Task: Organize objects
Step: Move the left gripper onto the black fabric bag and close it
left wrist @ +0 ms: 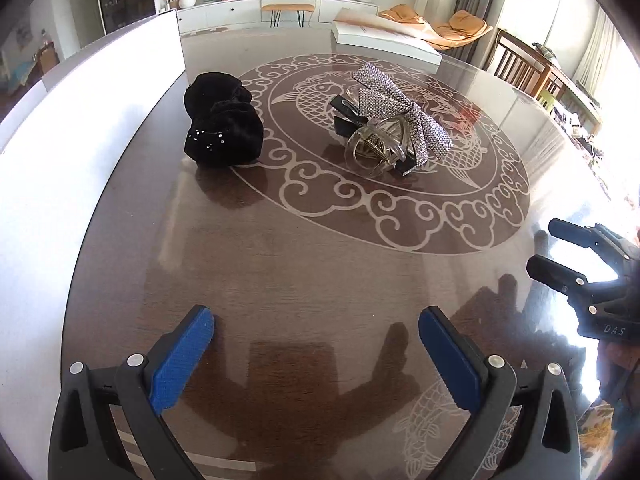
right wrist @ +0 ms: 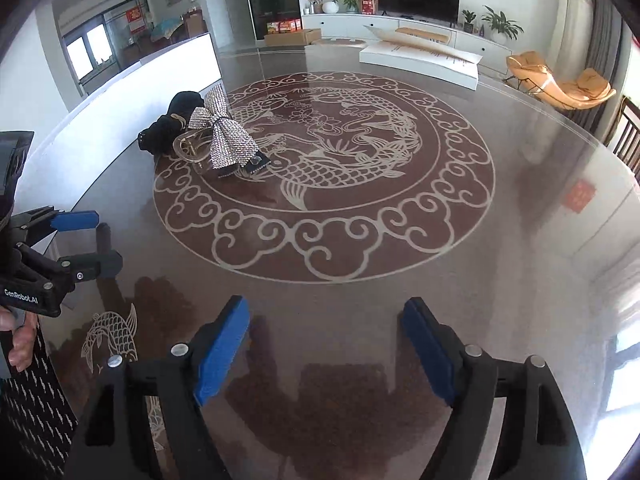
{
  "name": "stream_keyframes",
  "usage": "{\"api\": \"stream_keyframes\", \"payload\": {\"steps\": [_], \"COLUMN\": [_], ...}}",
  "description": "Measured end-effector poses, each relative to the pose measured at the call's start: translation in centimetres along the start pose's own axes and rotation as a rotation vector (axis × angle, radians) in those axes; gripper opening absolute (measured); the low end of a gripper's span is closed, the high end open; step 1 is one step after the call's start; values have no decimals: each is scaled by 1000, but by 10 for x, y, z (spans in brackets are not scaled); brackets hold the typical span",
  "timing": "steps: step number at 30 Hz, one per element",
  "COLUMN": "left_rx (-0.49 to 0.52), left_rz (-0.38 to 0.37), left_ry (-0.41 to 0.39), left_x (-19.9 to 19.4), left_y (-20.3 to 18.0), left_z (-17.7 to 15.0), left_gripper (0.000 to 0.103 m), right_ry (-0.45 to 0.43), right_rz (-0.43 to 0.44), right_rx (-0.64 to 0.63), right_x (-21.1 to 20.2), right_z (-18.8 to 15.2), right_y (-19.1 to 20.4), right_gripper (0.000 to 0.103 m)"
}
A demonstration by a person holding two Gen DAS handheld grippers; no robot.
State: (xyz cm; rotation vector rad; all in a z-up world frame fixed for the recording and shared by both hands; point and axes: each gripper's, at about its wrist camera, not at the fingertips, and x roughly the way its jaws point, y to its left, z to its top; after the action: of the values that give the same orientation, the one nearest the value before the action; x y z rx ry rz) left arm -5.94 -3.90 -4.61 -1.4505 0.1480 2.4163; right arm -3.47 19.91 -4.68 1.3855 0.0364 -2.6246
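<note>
Two hair accessories lie on the round glass-topped table (left wrist: 320, 280), which bears a pale carp-and-cloud pattern in its middle. One is a black velvet scrunchie (left wrist: 222, 122) with a few small sparkling stones on its near side; it sits at the left edge of the pattern, near the white panel (left wrist: 80, 128) that stands along the table's left side. The other is a clear plastic claw clip (left wrist: 378, 146) with a visible metal spring, topped by a rhinestone bow (left wrist: 400, 108) with black backing; it rests inside the patterned ring, to the right of the scrunchie and apart from it in the left wrist view. In the right wrist view the bow overlaps the scrunchie, so the gap between them is hidden there. The left gripper (left wrist: 316, 334) hovers over bare table well short of both items, its blue-padded jaws spread wide with nothing between them. The right gripper (right wrist: 326, 320) is likewise over empty glass near the table's front edge, jaws wide apart and holding nothing. Each gripper shows at the edge of the other's view. A flat white box (left wrist: 384, 42) lies at the far side of the table, and a person's fingers (right wrist: 20, 340) show below the left gripper's handle.
</note>
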Motion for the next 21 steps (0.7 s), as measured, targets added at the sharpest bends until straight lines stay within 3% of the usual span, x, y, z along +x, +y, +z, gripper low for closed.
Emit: {"api": "stream_keyframes", "payload": {"steps": [14,21], "left_rx": [-16,-20], "left_rz": [99,103], "left_ry": [-9,-18], "left_x": [9,12], "left_y": [8,8], "left_z": [5,9], "left_gripper": [103,103], "right_ry": [-25,-11], "right_rz": [-65,-63], "right_rx": [-57,-32], "right_x": [13,16], "right_z": [-5,-5], "right_y": [13,8], "right_gripper": [98,103]}}
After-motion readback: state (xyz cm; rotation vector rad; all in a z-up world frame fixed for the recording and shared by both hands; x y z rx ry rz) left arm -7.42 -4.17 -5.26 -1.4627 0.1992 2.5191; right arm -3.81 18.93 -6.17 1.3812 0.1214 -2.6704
